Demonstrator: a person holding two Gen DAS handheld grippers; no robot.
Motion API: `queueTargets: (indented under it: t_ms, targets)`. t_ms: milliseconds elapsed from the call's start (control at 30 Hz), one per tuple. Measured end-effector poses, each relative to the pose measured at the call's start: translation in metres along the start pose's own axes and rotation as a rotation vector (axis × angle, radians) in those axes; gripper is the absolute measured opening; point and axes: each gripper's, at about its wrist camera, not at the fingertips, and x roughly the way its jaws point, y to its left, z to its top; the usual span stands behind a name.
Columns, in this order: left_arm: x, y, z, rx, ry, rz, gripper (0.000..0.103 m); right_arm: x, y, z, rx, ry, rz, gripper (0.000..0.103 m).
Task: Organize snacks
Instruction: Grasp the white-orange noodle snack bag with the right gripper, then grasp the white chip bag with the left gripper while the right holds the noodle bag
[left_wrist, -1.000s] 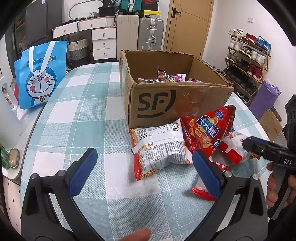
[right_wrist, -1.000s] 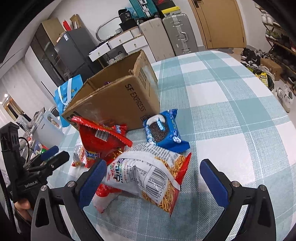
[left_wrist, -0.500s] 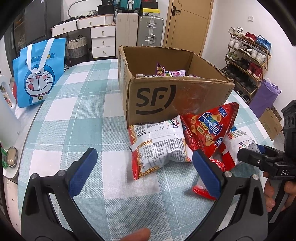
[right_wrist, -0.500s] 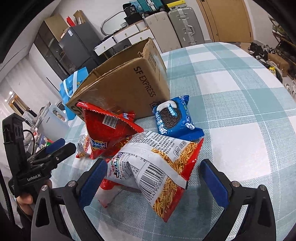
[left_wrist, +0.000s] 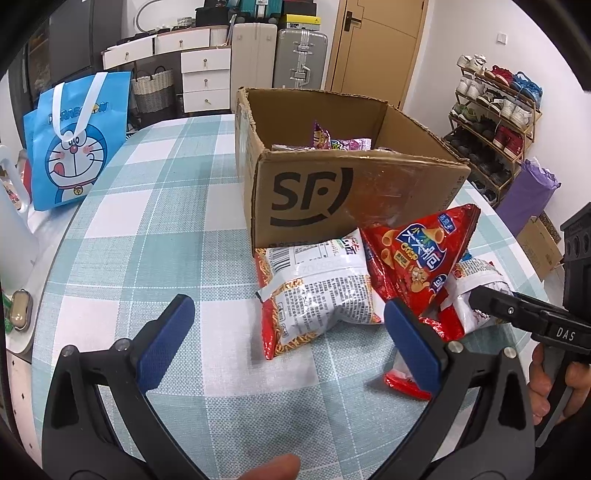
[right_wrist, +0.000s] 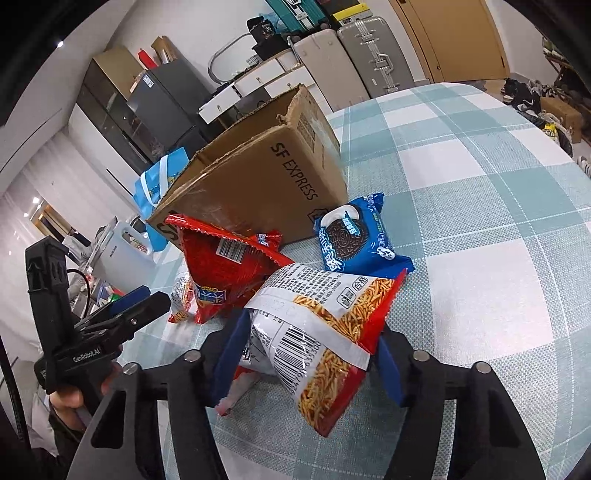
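Right gripper (right_wrist: 310, 354) pinches noodle bag (right_wrist: 325, 332), lower centre: light, crinkly, crushable; hold puffed middle. Left gripper (left_wrist: 291, 339) wide, empty.

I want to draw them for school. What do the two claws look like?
Each claw is black plastic with two curved arms, silver bolts and flat dark-blue pads. The left claw has white "GenRobot.AI" lettering on its handle and a thin black cable. The right claw has "DAS" printed in white. Bare fingers hold both handles; no sleeves are visible.
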Motion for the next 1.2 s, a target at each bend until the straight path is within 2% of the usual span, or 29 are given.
queueTargets:
  t_ms: [100, 200, 633, 967, 1067, 1200]
  targets:
    - [0.001, -0.002, 0.000, 0.002, 0.001, 0.000, 0.102, -0.004, 0.000, -0.002, -0.004, -0.019, 0.006, 0.054]
    - [0.002, -0.003, 0.000, 0.002, 0.001, -0.005, 0.102, -0.010, 0.001, -0.004, -0.009, -0.042, 0.011, 0.052]
    - [0.019, -0.004, 0.008, -0.037, 0.029, -0.053, 0.102, -0.032, 0.002, -0.015, -0.026, -0.114, -0.014, 0.052]
    - [0.040, -0.015, 0.015, -0.024, 0.051, -0.036, 0.102, -0.044, -0.006, -0.021, -0.004, -0.139, -0.043, 0.052]
    - [0.046, -0.014, 0.014, -0.029, 0.073, -0.042, 0.093, -0.047, -0.007, -0.021, -0.003, -0.147, -0.044, 0.052]
    - [0.049, -0.012, 0.013, -0.050, 0.081, -0.100, 0.073, -0.050, -0.006, -0.021, -0.003, -0.157, -0.042, 0.052]
